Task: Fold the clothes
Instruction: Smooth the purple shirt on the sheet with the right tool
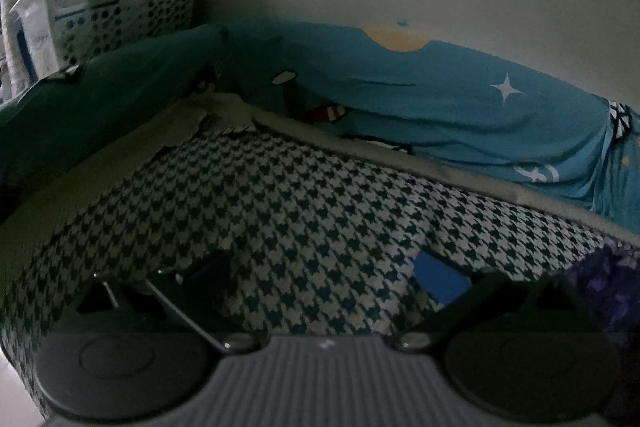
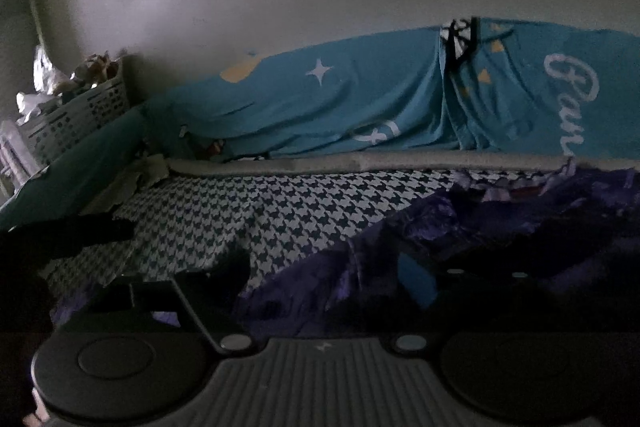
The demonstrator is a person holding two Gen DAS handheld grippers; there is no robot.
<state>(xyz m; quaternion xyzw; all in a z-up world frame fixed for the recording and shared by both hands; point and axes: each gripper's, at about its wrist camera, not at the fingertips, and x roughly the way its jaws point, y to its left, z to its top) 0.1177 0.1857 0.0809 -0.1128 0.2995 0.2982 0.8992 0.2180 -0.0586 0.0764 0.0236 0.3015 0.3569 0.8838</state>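
Observation:
A dark purple patterned garment [image 2: 460,247] lies crumpled on a black-and-white houndstooth bed cover [image 2: 248,219]; its edge shows at the right of the left wrist view [image 1: 612,275]. My right gripper [image 2: 320,283] is open, its fingers spread wide just above the garment's near edge, the right finger [image 2: 416,283] over the purple cloth. My left gripper [image 1: 320,275] is open and empty, low over the houndstooth cover [image 1: 280,211], left of the garment. In the right wrist view the dark shape at the left edge [image 2: 80,231] looks like the left gripper.
A teal printed sheet [image 1: 460,107] drapes along the wall behind the bed. A grey padded rim [image 2: 360,161] runs along the bed's far side. A white perforated basket [image 1: 120,15] full of clutter stands in the far left corner. The scene is dim.

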